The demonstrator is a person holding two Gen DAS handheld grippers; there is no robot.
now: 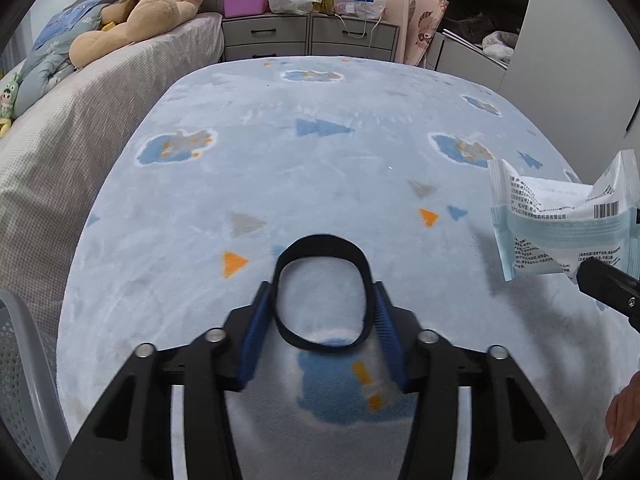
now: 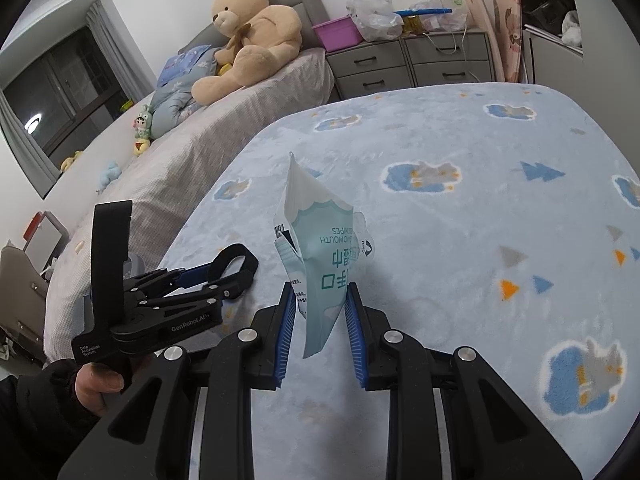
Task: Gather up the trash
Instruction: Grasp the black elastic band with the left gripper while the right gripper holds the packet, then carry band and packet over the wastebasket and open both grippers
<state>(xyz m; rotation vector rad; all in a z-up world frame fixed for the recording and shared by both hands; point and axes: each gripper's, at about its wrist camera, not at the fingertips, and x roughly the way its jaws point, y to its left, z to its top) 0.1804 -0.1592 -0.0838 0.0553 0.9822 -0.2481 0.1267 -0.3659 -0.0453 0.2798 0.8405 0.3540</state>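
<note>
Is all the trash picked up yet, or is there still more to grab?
Nearly picked up, not yet binned. The right gripper is shut on a crumpled white-and-teal wet-wipes packet, lifted off the fluffy pale blue patterned blanket. The left gripper has a black elastic band loop between its blue pads. No other litter shows on the blanket. Left to do: drop both into a bin, possibly the grey mesh basket.

"GenRobot.AI" and "Data Acquisition System" on the left gripper (image 2: pixel 236 268); "MOUTH WIPES" on the packet (image 2: pixel 324 264).

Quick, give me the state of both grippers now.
Left gripper: fingers closed on a black elastic band loop.
Right gripper: closed on a pale blue-and-white plastic wipes packet.
</note>
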